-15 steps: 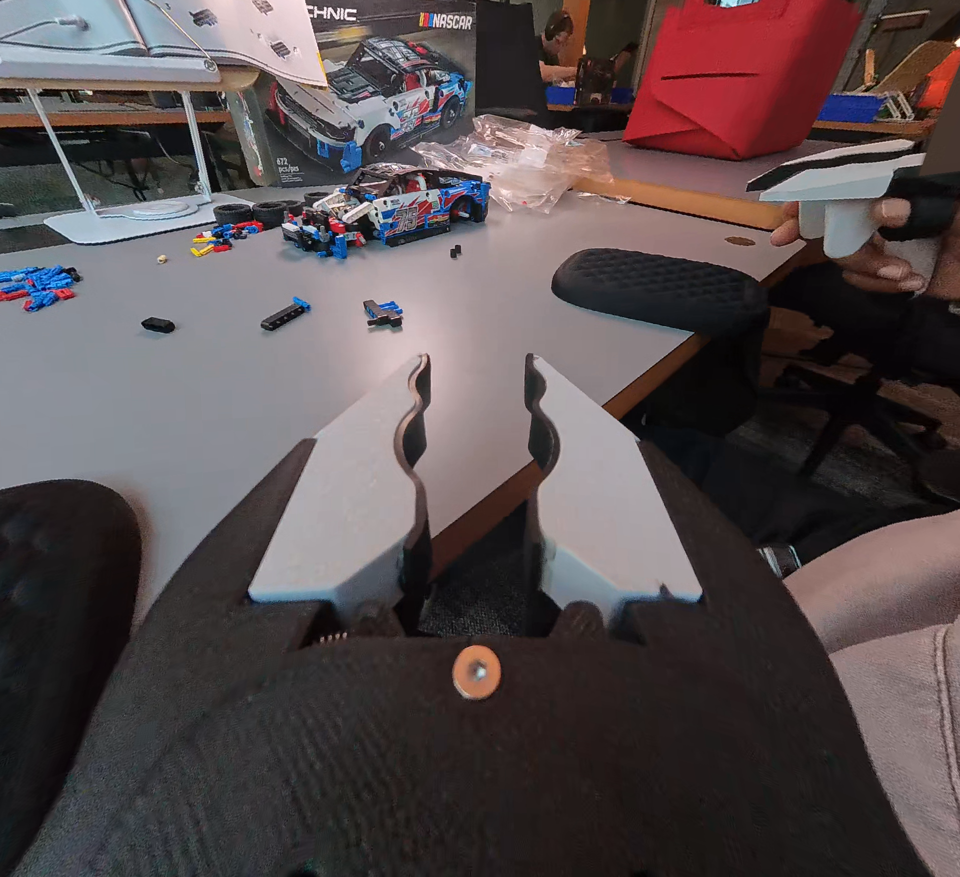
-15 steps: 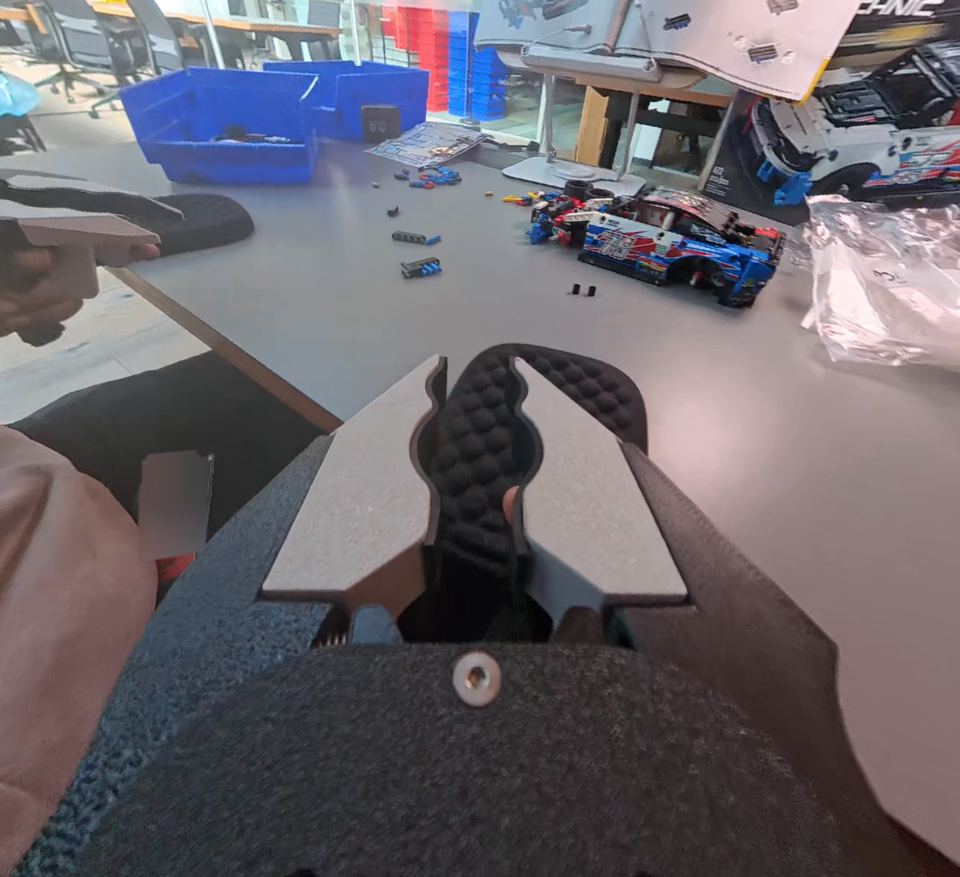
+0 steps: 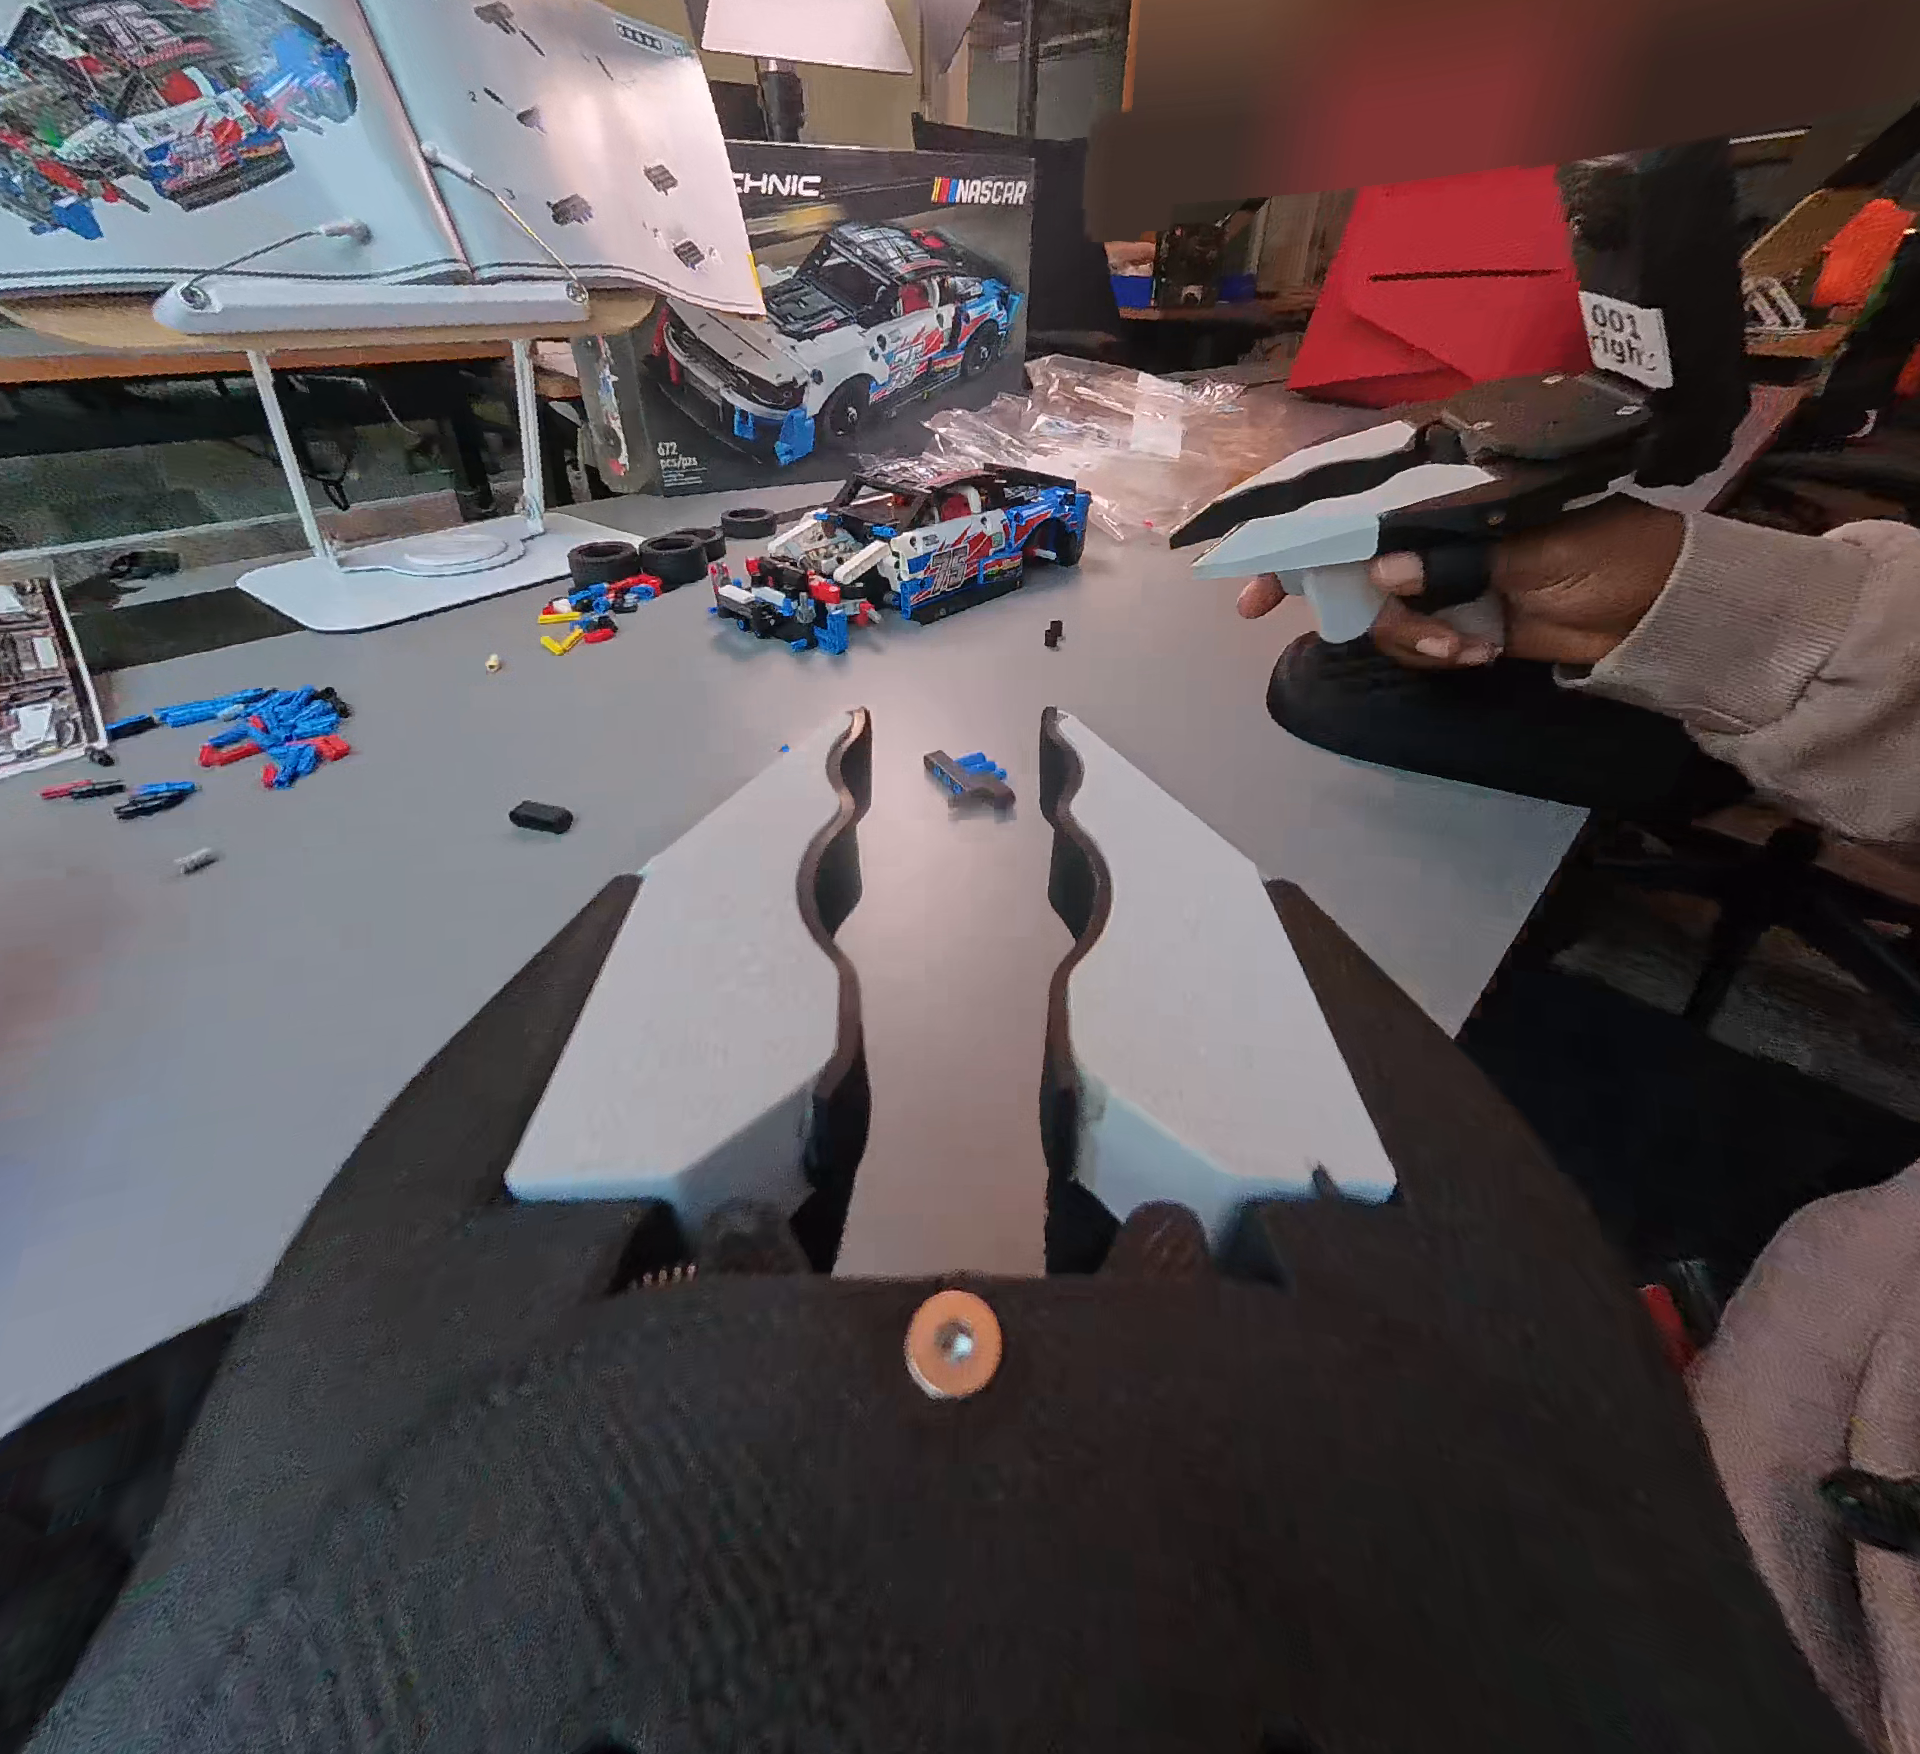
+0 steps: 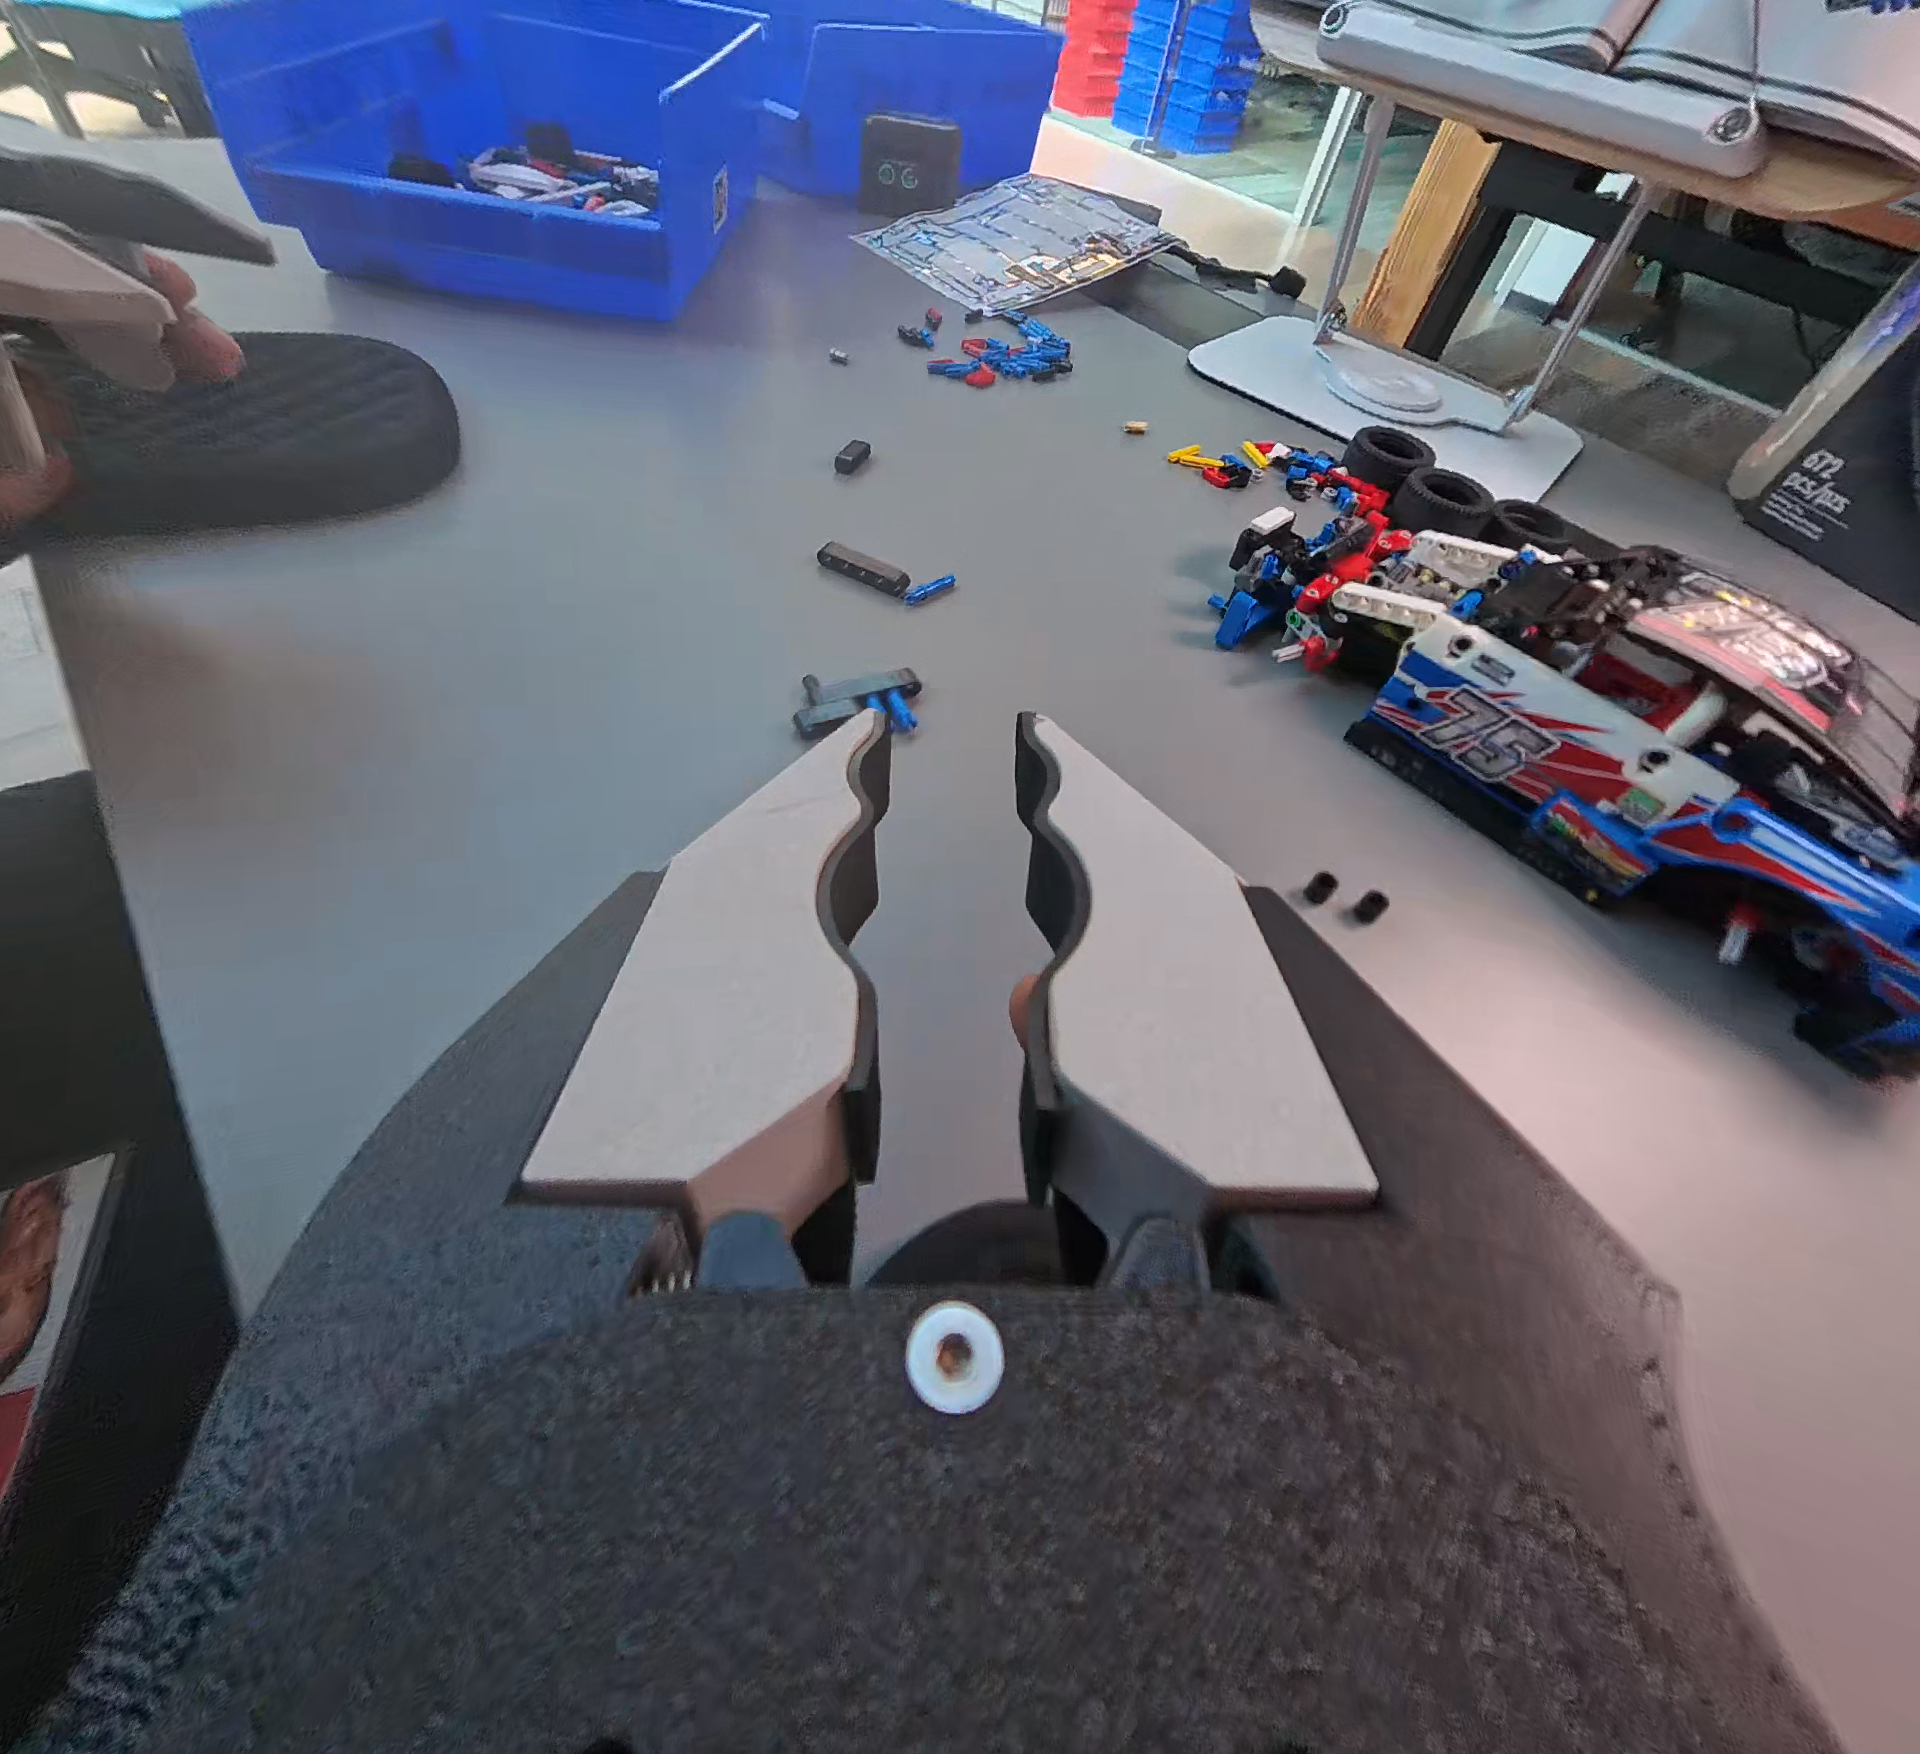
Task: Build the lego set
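The race car model [image 4: 1621, 707] is largely bodied, yet its tyres [image 4: 1439, 494] and loose pins [image 3: 275, 738] beside it wait unfitted, both grippers' jaws apart, empty.

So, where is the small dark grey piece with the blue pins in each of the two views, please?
Left wrist view: the dark grey piece with blue pins lies on the table just beyond the left gripper, between its fingertips.
Right wrist view: the same piece lies at the tip of the right gripper's left finger.
Shared landmark: the partly built car.
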A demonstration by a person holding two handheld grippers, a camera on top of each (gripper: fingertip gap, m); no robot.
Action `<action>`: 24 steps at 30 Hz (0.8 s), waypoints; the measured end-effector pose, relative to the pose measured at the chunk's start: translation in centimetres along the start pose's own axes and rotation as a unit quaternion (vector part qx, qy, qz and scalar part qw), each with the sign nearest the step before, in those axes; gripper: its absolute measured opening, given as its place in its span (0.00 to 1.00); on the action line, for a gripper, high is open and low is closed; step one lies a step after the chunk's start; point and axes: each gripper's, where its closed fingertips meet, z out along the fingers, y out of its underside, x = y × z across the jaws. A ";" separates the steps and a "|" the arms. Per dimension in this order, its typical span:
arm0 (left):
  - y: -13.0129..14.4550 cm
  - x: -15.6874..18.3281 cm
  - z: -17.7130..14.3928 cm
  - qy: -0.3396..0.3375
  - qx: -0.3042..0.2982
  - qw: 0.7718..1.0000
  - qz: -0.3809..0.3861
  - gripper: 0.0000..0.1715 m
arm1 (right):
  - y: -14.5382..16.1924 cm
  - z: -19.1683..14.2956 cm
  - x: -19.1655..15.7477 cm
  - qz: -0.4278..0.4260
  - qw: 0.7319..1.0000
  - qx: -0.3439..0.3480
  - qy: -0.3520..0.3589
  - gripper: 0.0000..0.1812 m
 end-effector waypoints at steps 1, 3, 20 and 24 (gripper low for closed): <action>-0.7 -0.5 1.0 0.011 0.006 1.000 -0.004 0.18 | -0.4 1.1 0.5 -0.008 1.000 -0.001 -0.004 0.12; -1.9 -1.3 2.9 0.035 0.015 0.999 -0.013 0.18 | -1.2 3.0 1.3 -0.013 1.000 0.004 -0.013 0.12; 1.9 -3.3 9.7 -0.022 -0.069 0.997 -0.014 0.25 | -1.6 5.8 0.4 -0.008 0.999 0.007 -0.037 0.13; 0.0 -4.0 9.9 -0.029 -0.020 0.999 -0.029 0.24 | -2.6 6.2 1.1 0.035 0.999 0.011 -0.027 0.13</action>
